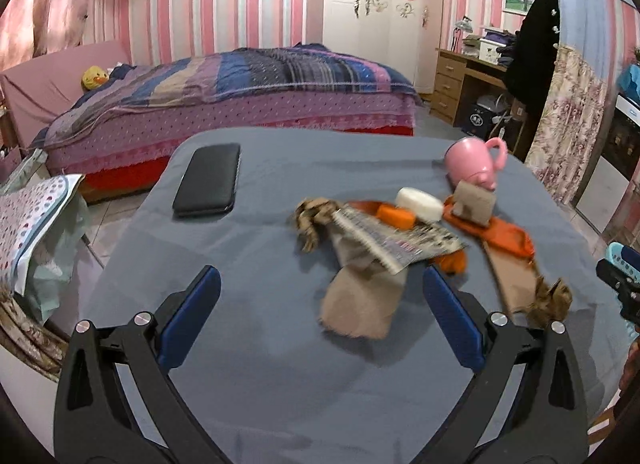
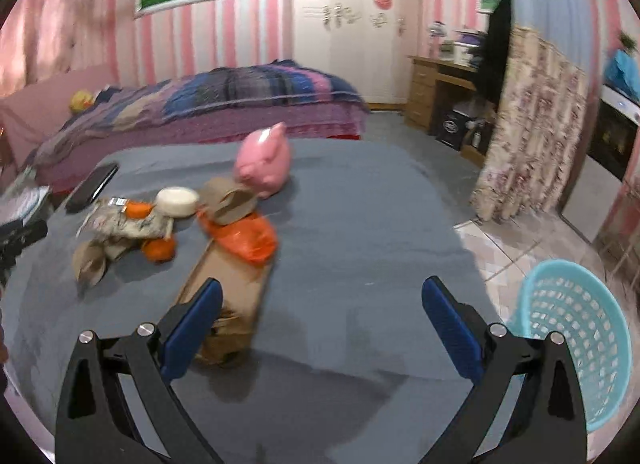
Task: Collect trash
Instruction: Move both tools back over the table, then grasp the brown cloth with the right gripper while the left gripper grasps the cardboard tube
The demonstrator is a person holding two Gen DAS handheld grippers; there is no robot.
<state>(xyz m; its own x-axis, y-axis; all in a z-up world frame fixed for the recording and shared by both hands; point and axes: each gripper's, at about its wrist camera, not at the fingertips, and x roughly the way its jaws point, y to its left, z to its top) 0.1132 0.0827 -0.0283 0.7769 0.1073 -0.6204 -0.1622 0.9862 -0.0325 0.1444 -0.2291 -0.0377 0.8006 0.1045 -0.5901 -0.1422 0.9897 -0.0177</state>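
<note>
On the far left of the left wrist view, a polka-dot bag [image 1: 28, 220] sits beside the table [image 1: 256, 376], which is covered in blue-grey cloth. A black phone [image 1: 209, 180] lies flat toward the table's far left corner, well apart from everything else.

The left gripper [image 1: 320, 304] hovers low over the cloth with its blue-padded fingers [image 1: 192, 316] spread wide, holding nothing. Between and just beyond them lies a crumpled brown paper piece [image 1: 360, 304], not touched by either pad as far as the view shows. On top of it rests a printed wrapper [image 1: 396, 240], with a striped scrap [image 1: 310, 220] at its left end. An orange piece [image 1: 396, 216] and a white round block [image 1: 419, 203] sit just behind the wrapper. Further right, an orange plastic bag [image 1: 508, 238] lies on a long cardboard strip [image 1: 512, 280], with a grey-brown crumpled box [image 1: 474, 204] on the bag's far end and a pink pig-shaped cup [image 1: 474, 164] just behind it.

In the right wrist view the right gripper [image 2: 320, 304] is likewise wide open and empty. Its left pad [image 2: 192, 328] is close against the near end of the cardboard strip [image 2: 232, 288]; whether they touch I cannot tell. To the right, off the table's edge, stands a light blue mesh basket [image 2: 576, 340] on the tiled floor [image 2: 520, 240].
</note>
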